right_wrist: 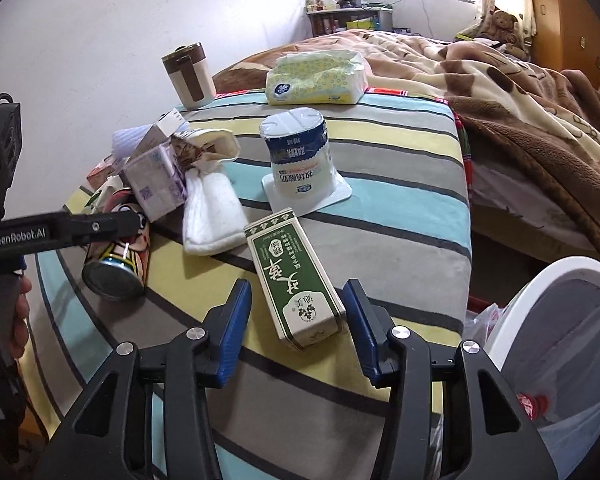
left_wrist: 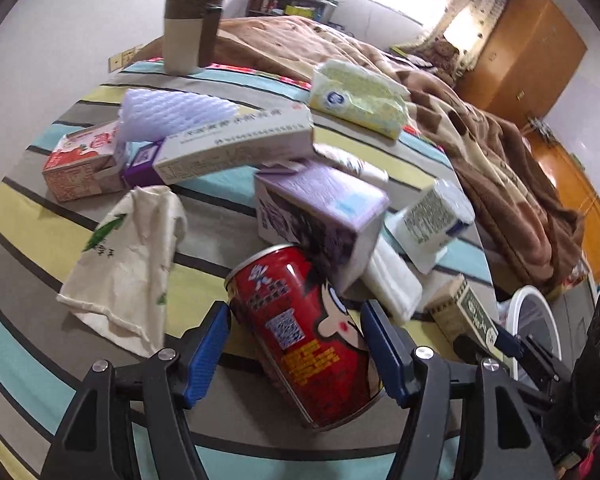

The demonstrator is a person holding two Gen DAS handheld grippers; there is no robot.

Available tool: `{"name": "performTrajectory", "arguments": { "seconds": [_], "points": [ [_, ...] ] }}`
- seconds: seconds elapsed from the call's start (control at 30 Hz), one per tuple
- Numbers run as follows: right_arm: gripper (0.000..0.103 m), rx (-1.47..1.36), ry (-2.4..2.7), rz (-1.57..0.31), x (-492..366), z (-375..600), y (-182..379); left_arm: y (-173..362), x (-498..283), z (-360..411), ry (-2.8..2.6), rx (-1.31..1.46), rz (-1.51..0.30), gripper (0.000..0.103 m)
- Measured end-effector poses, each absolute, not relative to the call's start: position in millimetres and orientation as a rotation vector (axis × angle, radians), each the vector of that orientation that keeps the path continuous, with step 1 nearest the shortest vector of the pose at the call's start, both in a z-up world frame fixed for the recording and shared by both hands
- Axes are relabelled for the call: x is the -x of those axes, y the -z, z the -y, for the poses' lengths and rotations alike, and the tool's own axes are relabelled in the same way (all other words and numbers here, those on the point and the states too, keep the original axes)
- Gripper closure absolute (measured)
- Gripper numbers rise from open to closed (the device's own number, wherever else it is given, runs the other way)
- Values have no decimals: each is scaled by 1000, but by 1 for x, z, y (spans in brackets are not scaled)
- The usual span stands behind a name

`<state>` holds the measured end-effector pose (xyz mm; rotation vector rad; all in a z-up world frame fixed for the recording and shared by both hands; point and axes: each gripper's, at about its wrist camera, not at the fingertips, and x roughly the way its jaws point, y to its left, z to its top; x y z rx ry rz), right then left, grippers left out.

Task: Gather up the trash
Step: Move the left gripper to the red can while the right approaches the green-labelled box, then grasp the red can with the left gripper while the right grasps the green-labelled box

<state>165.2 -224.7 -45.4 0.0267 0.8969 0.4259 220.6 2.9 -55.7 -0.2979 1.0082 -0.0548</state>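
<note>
A red drink can lies tilted on the striped table cover. My left gripper is open and straddles the can, its blue pads close beside the can's sides. The right wrist view shows the same can under the left gripper's arm. A green and white carton lies near the table's right edge. My right gripper is open around its near end: the right pad is at the carton's side and a gap shows on the left.
A white bin with a plastic liner stands below the table's right edge. On the table lie a purple box, an upturned yogurt cup, a white pad, a crumpled paper bag, a tissue pack and a tumbler. A bed lies behind.
</note>
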Motion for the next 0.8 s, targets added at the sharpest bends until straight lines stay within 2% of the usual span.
{"name": "performTrajectory", "arguments": {
  "seconds": [0.17,0.63,0.73,0.8],
  "points": [
    [57,-29,-422,-903,-163,224,47,64,-215,2,84,222,-1063,36],
    [57,-25,-358,-892,-167,215,47,70,-204,-18,49,244,-1028,36],
    [57,-5,-352,-883,-164,211,46,69,-202,-20,43,256,-1018,37],
    [57,2,-349,-878,-163,209,45,69,-202,-21,50,260,-1010,43]
  ]
}}
